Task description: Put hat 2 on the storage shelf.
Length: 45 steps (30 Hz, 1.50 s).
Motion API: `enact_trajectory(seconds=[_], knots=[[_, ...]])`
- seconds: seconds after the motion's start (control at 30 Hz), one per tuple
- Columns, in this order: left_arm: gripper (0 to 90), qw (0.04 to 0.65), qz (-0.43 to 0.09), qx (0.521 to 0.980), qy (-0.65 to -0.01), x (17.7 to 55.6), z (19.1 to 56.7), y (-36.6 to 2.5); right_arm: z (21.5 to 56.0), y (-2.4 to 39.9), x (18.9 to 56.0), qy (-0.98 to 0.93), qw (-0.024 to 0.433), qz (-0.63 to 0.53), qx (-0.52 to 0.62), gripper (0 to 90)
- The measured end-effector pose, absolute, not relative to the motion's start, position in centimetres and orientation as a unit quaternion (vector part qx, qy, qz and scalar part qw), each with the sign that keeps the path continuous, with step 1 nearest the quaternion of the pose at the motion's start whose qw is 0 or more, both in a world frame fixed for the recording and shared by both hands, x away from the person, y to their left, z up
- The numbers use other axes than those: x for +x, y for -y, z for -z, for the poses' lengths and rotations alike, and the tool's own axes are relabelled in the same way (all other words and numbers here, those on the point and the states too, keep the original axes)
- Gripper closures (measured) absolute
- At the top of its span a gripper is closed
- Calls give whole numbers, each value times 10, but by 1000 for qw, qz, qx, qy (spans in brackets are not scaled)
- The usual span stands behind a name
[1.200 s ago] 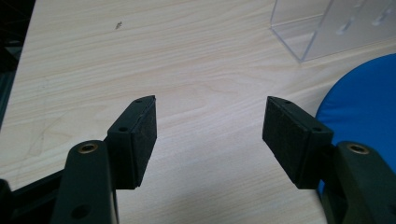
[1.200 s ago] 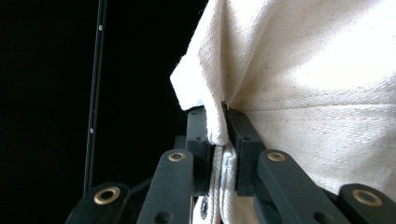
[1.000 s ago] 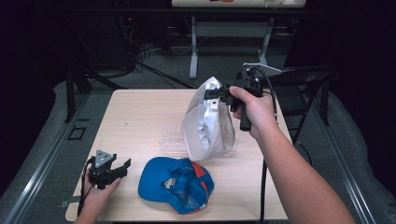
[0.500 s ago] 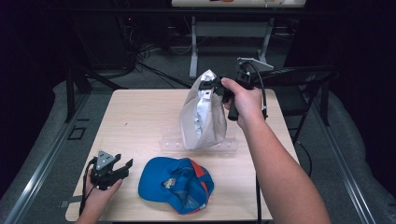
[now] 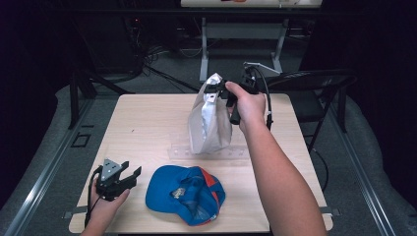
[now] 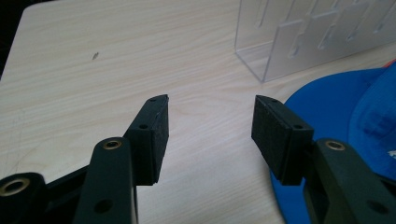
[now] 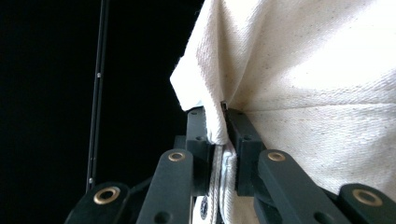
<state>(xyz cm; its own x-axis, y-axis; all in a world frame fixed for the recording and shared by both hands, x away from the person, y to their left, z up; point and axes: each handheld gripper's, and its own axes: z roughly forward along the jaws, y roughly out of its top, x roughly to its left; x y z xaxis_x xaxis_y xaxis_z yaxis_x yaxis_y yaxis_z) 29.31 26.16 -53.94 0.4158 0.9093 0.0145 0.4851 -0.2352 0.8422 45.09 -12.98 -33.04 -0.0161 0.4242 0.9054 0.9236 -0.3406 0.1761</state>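
A cream cloth cap (image 5: 209, 118) hangs in the air above the middle of the table, and my right gripper (image 5: 216, 91) is shut on its upper edge. Up close the pale fabric (image 7: 299, 70) is pinched between the two black jaws of that gripper (image 7: 223, 122). A blue cap with orange panels (image 5: 184, 194) lies upside down near the front edge. My left gripper (image 5: 129, 173) rests low at the front left, open, and its jaws (image 6: 208, 121) hold nothing, with the blue cap (image 6: 345, 116) just to their right.
A clear acrylic stand (image 5: 206, 150) lies on the wooden table (image 5: 142, 123) under the hanging cap; it appears as slotted clear plastic (image 6: 308, 37) ahead of the left gripper. A dark folding chair (image 5: 314, 93) stands off the table's right side.
My right gripper has carried the cream cap leftward and a little away from me. The left gripper and the blue cap have stayed put.
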Motion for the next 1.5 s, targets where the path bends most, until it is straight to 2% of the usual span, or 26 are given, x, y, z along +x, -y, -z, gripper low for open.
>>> enact_trajectory(seconds=[0.37,0.73,1.23,1.33,1.5], knots=[[446,421,-273,760,-413,291,517,-221,340,119,457,516,253,486,-659,805],[451,424,-266,778,-380,309,503,-163,340,119,456,516,250,489,-658,804],[437,408,-269,799,-349,318,498,-111,342,118,455,516,250,492,-655,803],[449,385,-282,807,-348,322,502,-102,342,118,455,516,253,491,-655,803],[520,360,-294,811,-356,329,510,-96,343,117,454,519,253,490,-653,803]])
